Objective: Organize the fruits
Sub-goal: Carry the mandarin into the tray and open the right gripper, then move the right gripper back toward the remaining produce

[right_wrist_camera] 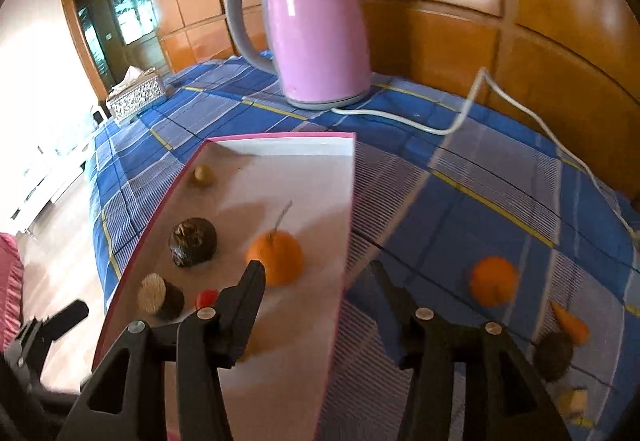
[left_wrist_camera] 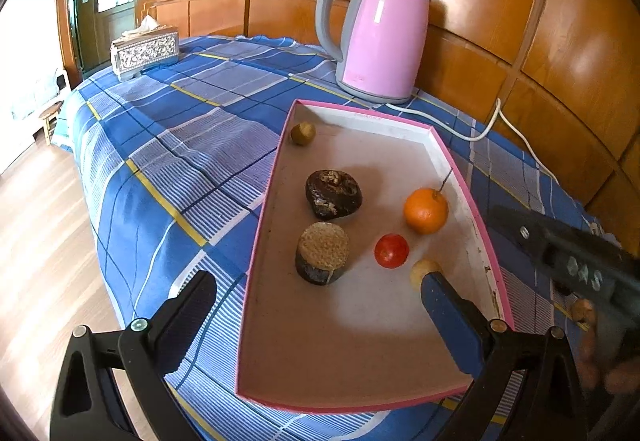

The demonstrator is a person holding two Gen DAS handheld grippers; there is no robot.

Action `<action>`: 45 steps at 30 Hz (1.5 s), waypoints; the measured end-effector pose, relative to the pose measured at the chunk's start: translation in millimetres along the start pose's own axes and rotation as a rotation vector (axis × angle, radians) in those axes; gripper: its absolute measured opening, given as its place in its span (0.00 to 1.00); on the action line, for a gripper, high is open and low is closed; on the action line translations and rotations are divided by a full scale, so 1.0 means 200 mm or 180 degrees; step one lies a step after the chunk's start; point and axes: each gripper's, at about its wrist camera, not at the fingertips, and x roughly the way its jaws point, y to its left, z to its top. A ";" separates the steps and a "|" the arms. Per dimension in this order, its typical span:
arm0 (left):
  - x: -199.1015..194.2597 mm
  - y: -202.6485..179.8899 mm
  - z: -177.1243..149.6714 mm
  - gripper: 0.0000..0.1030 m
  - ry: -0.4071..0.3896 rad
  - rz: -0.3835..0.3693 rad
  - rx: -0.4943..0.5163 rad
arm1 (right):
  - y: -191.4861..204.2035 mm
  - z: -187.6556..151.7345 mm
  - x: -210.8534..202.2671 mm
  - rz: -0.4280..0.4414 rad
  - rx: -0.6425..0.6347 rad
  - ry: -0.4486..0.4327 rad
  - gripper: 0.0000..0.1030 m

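A pink-rimmed shallow box (left_wrist_camera: pixel 280 177) holds an orange with a stem (left_wrist_camera: pixel 425 210), a red tomato (left_wrist_camera: pixel 391 250), a dark brown lump (left_wrist_camera: pixel 333 194), a cut dark piece with a tan top (left_wrist_camera: pixel 322 258) and two small tan balls (left_wrist_camera: pixel 303 133). My left gripper (left_wrist_camera: pixel 318 283) is open, and its fingers straddle the box's near left wall. My right gripper (right_wrist_camera: pixel 316 273) is open above the box's right wall (right_wrist_camera: pixel 348 225), with nothing between its fingers. A second orange (right_wrist_camera: pixel 493 281), a carrot-like piece (right_wrist_camera: pixel 570 321) and a dark round fruit (right_wrist_camera: pixel 554 357) lie on the cloth to the right.
A pink kettle (left_wrist_camera: pixel 380 37) stands behind the box, and its white cord (right_wrist_camera: pixel 460 121) trails right across the blue checked cloth (left_wrist_camera: pixel 160 145). A patterned tissue box (left_wrist_camera: pixel 145 53) sits at the far left corner. Wooden panelling backs the table, whose left edge drops to the floor.
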 end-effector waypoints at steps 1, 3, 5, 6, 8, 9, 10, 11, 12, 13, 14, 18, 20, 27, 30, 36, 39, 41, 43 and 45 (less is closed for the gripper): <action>0.00 -0.01 0.00 1.00 -0.0002 -0.0007 0.0013 | -0.01 -0.02 -0.03 -0.0042 0.0003 -0.0033 0.51; -0.01 -0.02 -0.01 1.00 -0.0008 -0.0023 0.0044 | -0.03 -0.07 -0.08 -0.0142 0.0005 -0.0081 0.51; -0.02 -0.04 -0.01 1.00 -0.0018 -0.0039 0.0063 | -0.06 -0.12 -0.12 -0.0226 0.0035 -0.0122 0.51; -0.03 -0.05 -0.01 1.00 -0.0020 -0.0052 0.0079 | -0.07 -0.14 -0.15 -0.0250 0.0056 -0.0138 0.51; -0.03 -0.06 -0.01 1.00 -0.0027 -0.0065 0.0103 | -0.10 -0.19 -0.19 -0.0318 0.0080 -0.0150 0.51; -0.04 -0.07 -0.02 1.00 -0.0027 -0.0075 0.0115 | -0.11 -0.21 -0.21 -0.0363 0.0093 -0.0162 0.51; -0.04 -0.07 -0.02 1.00 -0.0023 -0.0086 0.0130 | -0.13 -0.24 -0.23 -0.0402 0.0114 -0.0176 0.51; -0.04 -0.08 -0.02 1.00 -0.0021 -0.0091 0.0145 | -0.14 -0.26 -0.25 -0.0437 0.0143 -0.0193 0.51; -0.04 -0.09 -0.03 1.00 -0.0018 -0.0093 0.0160 | -0.17 -0.28 -0.27 -0.0483 0.0178 -0.0216 0.51; -0.04 -0.10 -0.03 1.00 -0.0012 -0.0100 0.0175 | -0.19 -0.31 -0.28 -0.0535 0.0212 -0.0235 0.51; -0.05 -0.11 -0.04 1.00 -0.0007 -0.0109 0.0185 | -0.20 -0.32 -0.29 -0.0571 0.0247 -0.0243 0.51; -0.06 -0.13 -0.05 1.00 -0.0011 -0.0154 0.0241 | -0.31 -0.41 -0.35 -0.0703 0.0500 -0.0266 0.51; -0.06 -0.15 -0.05 1.00 -0.0028 -0.0179 0.0291 | -0.36 -0.44 -0.37 -0.0781 0.0585 -0.0295 0.51; -0.07 -0.21 -0.07 1.00 0.0022 -0.0355 0.0424 | -0.52 -0.54 -0.47 -0.1082 0.0851 -0.0412 0.51; -0.07 -0.23 -0.08 1.00 0.0028 -0.0427 0.0490 | -0.61 -0.60 -0.50 -0.1221 0.0999 -0.0407 0.51; -0.08 -0.29 -0.10 1.00 0.0061 -0.0508 0.0600 | -0.78 -0.72 -0.56 -0.1454 0.1289 -0.0338 0.51; -0.09 -0.32 -0.11 1.00 0.0053 -0.0558 0.0663 | -0.85 -0.77 -0.59 -0.1549 0.1413 -0.0335 0.51; -0.09 -0.34 -0.11 1.00 0.0029 -0.0592 0.0716 | -0.89 -0.80 -0.61 -0.1587 0.1466 -0.0339 0.51; -0.10 -0.37 -0.11 1.00 -0.0012 -0.0614 0.0788 | -0.91 -0.81 -0.62 -0.1623 0.1516 -0.0345 0.51; -0.11 -0.39 -0.11 1.00 -0.0050 -0.0615 0.0823 | -0.93 -0.82 -0.63 -0.1643 0.1555 -0.0349 0.51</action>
